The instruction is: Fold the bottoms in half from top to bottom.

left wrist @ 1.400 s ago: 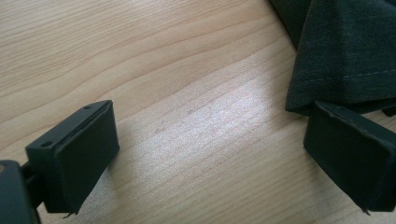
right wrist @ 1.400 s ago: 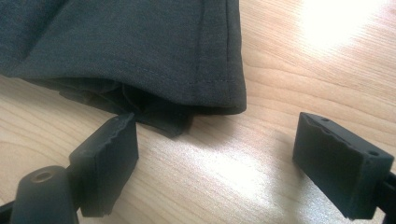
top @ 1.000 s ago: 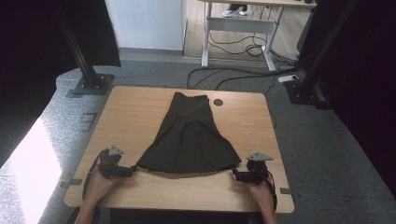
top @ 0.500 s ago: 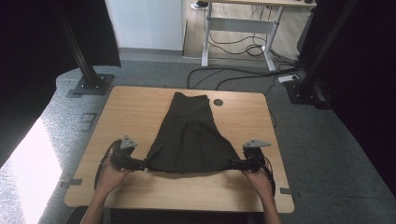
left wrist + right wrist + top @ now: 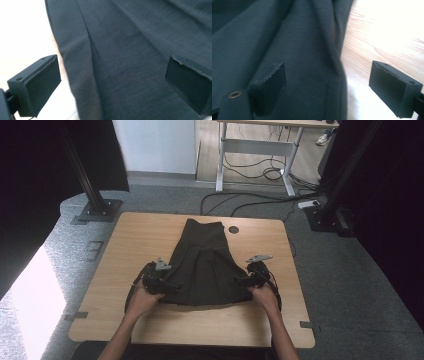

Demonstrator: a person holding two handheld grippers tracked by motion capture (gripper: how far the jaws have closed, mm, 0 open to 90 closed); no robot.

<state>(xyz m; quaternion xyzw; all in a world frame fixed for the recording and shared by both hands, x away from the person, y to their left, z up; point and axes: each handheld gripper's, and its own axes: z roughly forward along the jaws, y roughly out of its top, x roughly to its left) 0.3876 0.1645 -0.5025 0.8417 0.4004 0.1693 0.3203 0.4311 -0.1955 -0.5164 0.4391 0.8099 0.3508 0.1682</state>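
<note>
A dark pleated skirt (image 5: 204,265) lies flat on the wooden table (image 5: 130,245), waist toward the far edge, hem toward the person. My left gripper (image 5: 172,285) sits at the skirt's left side near the hem, open, its jaws spanning the cloth's edge (image 5: 75,75). My right gripper (image 5: 239,281) sits at the right side, also open, with the skirt's right edge (image 5: 337,65) between its jaws. Neither pair of jaws is closed on the fabric. A hand holds each gripper from the near edge.
A round cable hole (image 5: 233,229) lies in the tabletop just right of the waist. Black stand bases (image 5: 97,211) rest on the grey carpet behind the table, and a desk frame with cables (image 5: 260,167) stands farther back.
Both grippers have moved away from the near edge and inward along the skirt's sides, from the hem corners to a little higher up. The hem now lies more gathered and narrower.
</note>
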